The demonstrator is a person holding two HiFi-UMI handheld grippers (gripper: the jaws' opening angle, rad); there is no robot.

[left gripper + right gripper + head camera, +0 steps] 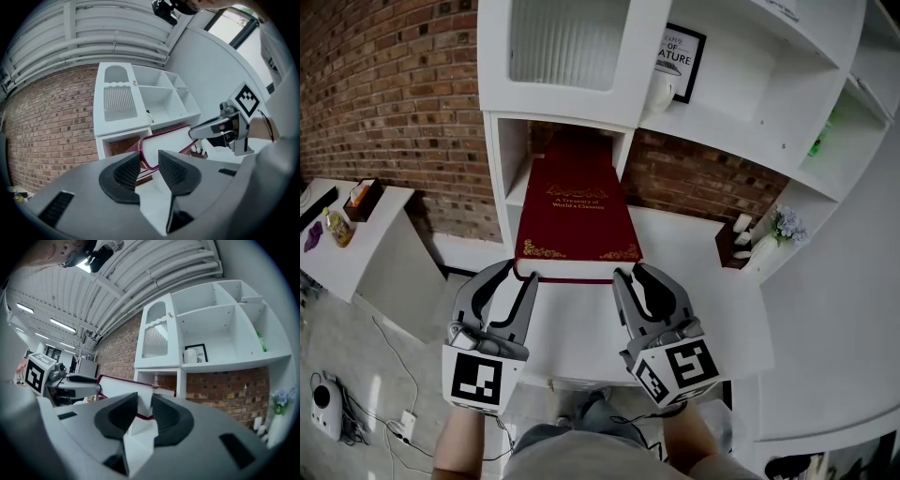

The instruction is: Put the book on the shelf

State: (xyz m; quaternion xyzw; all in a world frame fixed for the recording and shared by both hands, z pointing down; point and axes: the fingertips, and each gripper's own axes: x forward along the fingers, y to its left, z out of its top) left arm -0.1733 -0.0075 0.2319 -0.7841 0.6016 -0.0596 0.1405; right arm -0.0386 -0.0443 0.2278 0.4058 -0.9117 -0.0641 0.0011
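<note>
Left hand pose: the left gripper (518, 273) is held level and points away from the person toward the white shelf unit (501, 159), with its marker cube nearest the body.
Right hand pose: the right gripper (630, 272) is held level, parallel to the left one, with the book's width between them.
Left jaws: partly open. In the left gripper view (149, 161), the near left corner of the book sits between the tips, and the ribbed black pads do not press on it.
Right jaws: partly open. In the right gripper view (145, 406), the book's near right corner stands just past the tips and is not clamped.
Contact: in the head view, the inner fingertip of each gripper meets the book's near edge.
Book position: the dark red hardcover book with gold lettering (577, 202) lies flat, cover up, on the white table (694, 246). Its far end is inside the shelf unit's lower open compartment.
Book material: smooth cloth-like cover, gold corner ornaments, pale page block.
Shelf unit: matt white panels, square compartments, and a ribbed door panel above the book.
Background: red brick wall (384, 94), rough and mortared.
</note>
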